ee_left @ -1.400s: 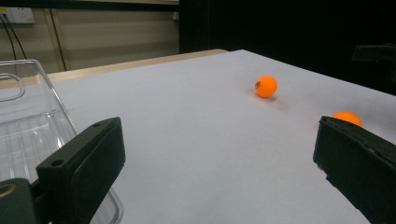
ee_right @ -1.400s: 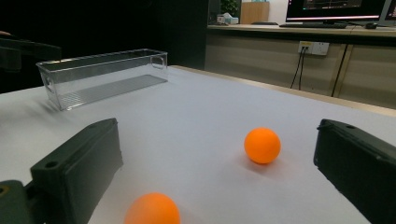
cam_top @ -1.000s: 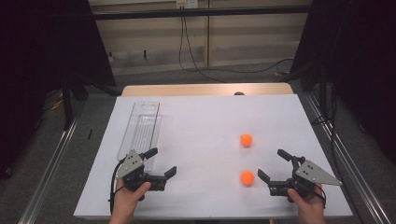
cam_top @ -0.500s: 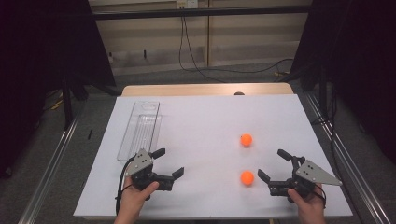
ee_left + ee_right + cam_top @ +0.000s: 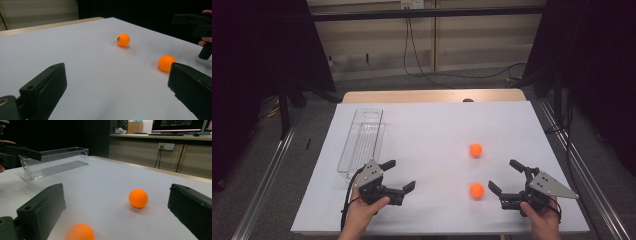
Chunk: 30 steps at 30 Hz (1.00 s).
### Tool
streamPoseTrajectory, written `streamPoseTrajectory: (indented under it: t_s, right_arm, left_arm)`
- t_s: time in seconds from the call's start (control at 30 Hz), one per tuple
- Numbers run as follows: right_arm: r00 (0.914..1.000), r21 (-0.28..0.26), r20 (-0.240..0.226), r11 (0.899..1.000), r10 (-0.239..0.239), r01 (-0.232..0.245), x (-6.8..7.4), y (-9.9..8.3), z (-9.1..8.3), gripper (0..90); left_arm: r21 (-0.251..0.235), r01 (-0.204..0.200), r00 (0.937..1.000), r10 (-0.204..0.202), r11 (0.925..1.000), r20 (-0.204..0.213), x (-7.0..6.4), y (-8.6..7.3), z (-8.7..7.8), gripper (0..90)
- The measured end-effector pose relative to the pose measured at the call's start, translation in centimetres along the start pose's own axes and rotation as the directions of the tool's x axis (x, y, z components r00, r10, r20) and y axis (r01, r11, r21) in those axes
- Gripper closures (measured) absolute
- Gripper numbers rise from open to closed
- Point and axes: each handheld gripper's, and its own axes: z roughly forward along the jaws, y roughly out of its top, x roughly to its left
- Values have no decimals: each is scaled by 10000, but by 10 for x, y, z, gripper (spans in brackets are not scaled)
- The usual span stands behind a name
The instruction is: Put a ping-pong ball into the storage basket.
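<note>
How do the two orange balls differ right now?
The near ball lies just ahead of the right tongs, close to the table's front edge; the far ball sits farther up the white table, away from both tongs. In the left gripper view the far ball shows a dark mark, the near ball looks plain. Both are orange, similar in size, resting free on the table.

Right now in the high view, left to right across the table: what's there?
clear bin → left gripper → near orange ball → right gripper. The far orange ball sits straight behind the near one, so it's left unordered.
</note>
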Motion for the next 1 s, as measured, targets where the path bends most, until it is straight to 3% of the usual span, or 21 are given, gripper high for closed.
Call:
streamPoseTrajectory:
  t_s: [1.0]
  right_arm:
    - [10000, 10, 9, 10000, -3, 3, -1, -1, 0, 10]
  left_arm:
    - [322, -245, 9992, 234, 9992, 330, -10, 3, 18, 23]
